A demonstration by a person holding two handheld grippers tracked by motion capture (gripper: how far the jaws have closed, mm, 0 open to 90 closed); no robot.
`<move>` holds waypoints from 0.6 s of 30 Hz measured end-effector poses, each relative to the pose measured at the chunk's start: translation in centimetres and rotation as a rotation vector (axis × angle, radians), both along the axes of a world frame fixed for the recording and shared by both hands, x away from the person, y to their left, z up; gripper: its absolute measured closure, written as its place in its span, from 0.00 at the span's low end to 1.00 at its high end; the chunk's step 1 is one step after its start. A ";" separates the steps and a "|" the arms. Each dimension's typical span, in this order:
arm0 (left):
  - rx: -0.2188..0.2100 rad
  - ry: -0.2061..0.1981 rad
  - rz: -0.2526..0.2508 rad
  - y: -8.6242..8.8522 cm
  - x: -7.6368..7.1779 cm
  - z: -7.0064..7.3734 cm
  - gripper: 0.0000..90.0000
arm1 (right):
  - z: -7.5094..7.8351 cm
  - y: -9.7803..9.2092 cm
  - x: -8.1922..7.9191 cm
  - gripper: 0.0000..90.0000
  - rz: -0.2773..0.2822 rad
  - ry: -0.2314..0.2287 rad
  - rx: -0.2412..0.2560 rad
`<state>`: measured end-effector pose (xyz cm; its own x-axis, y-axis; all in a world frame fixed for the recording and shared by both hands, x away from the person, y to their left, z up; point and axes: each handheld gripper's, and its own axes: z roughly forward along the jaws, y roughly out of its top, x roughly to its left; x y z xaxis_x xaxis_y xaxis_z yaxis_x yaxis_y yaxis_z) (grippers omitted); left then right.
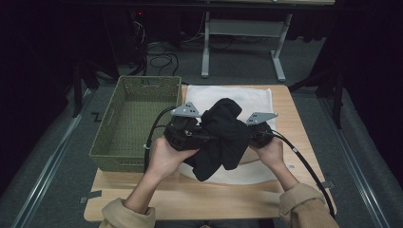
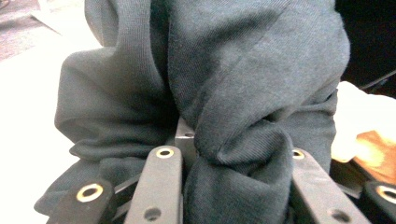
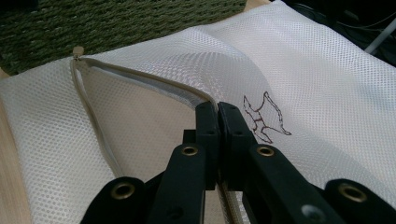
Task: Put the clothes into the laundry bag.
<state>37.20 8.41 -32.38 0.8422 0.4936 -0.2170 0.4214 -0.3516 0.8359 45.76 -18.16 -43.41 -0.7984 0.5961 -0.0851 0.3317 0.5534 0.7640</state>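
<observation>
A dark grey garment (image 1: 223, 137) hangs bunched above a white mesh laundry bag (image 1: 256, 102) on the table. My left gripper (image 1: 199, 134) is shut on the garment; in the left gripper view the cloth (image 2: 243, 84) bulges up between the jaws of that gripper (image 2: 231, 154). My right gripper (image 1: 258, 134) sits just right of the garment. In the right gripper view this gripper (image 3: 217, 112) is shut on the zipper edge (image 3: 140, 77) of the mesh bag (image 3: 322, 84), holding it lifted so the bag's mouth gapes. A small animal outline (image 3: 264, 119) is printed on the bag.
A green woven basket (image 1: 138, 121) stands empty at the table's left, touching the bag's far corner, and shows as well in the right gripper view (image 3: 116, 23). Bare wooden tabletop (image 1: 190, 194) lies near the person. A table frame and cables stand on the floor beyond.
</observation>
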 end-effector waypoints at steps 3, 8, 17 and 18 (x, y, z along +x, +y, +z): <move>-0.014 0.003 -0.015 -0.1 -0.1 0.1 0.80 | 0.0 0.0 0.0 0.99 -0.002 0.001 0.002; 0.040 -0.010 -0.001 -0.7 -0.1 -0.4 0.80 | -0.1 0.1 0.0 0.99 0.005 -0.003 0.003; 0.046 -0.027 -0.009 -1.2 -0.2 -1.0 0.79 | -0.1 0.0 0.0 0.99 0.006 0.006 0.001; 0.037 -0.022 -0.010 -1.1 -0.2 -1.1 0.79 | -0.1 0.0 0.0 0.99 0.008 0.004 0.001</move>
